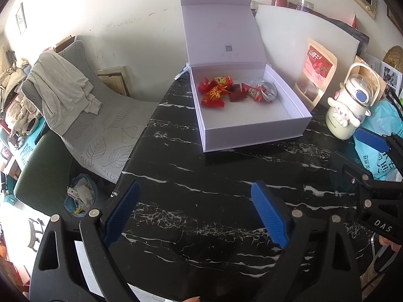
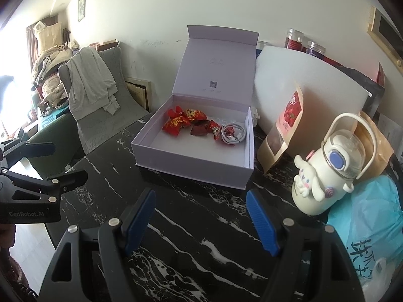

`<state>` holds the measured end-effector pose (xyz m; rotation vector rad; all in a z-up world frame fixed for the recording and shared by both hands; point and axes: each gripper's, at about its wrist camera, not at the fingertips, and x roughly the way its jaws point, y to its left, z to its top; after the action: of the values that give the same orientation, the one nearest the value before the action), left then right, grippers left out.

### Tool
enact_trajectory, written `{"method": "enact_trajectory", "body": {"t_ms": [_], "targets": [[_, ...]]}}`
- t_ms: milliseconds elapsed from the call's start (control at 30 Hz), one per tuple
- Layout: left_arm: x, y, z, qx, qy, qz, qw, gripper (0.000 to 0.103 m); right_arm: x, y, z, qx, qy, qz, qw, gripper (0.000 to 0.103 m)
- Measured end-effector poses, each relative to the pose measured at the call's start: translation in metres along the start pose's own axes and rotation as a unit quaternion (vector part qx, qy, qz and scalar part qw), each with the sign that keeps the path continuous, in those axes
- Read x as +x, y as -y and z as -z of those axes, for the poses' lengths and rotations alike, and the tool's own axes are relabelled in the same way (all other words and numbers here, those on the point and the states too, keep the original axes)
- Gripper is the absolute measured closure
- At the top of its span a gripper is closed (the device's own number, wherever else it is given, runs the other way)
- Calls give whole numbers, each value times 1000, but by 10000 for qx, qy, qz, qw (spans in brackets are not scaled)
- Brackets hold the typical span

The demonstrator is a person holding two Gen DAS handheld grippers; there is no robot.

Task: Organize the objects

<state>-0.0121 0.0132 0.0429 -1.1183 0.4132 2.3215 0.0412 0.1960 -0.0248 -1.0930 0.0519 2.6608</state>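
1. Black marble-patterned surface [image 1: 201,196] with white veins, bare in the foreground.
2. Left gripper [image 1: 196,211] low over the near part of the surface, blue-padded fingers [image 1: 269,214] spread wide apart, nothing between them.
3. Right gripper [image 2: 200,220] likewise over the surface, blue fingers [image 2: 262,222] well apart and empty.
4. White box [image 1: 252,136] farther back on the surface, lid [image 1: 221,27] standing open and upright against the wall side.
5. Inside the box, toward its back: a cluster of red-wrapped candies [image 1: 216,91], with a coiled white cable [image 1: 268,91] just beside them on the right.
6. To the right of the box, a kraft snack pouch [image 1: 316,73] with a red label, leaning upright against a white board [image 1: 297,35].
7. Farther right, a cream bottle [image 1: 350,108] with a cartoon dog figure and a carry handle, standing upright near a light blue plastic bag [image 1: 380,138].
8. Left of the surface, a grey chair [image 1: 100,130] with a pale garment [image 1: 63,88] draped over its back.
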Motion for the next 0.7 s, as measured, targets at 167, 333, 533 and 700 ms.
{"method": "enact_trajectory", "body": {"t_ms": [167, 333, 533, 700], "targets": [[0, 0, 0, 10, -11, 1, 10000, 13, 0, -1, 0, -1, -4, 0, 10000, 28], [1, 1, 2, 21, -63, 7, 10000, 13, 0, -1, 1, -1, -12, -4, 10000, 28], [1, 3, 3, 35, -90, 4, 10000, 13, 1, -1, 2, -6, -33, 14, 10000, 28], [1, 4, 3, 47, -98, -8, 9999, 13, 0, -2, 3, -5, -15, -6, 10000, 28]]}}
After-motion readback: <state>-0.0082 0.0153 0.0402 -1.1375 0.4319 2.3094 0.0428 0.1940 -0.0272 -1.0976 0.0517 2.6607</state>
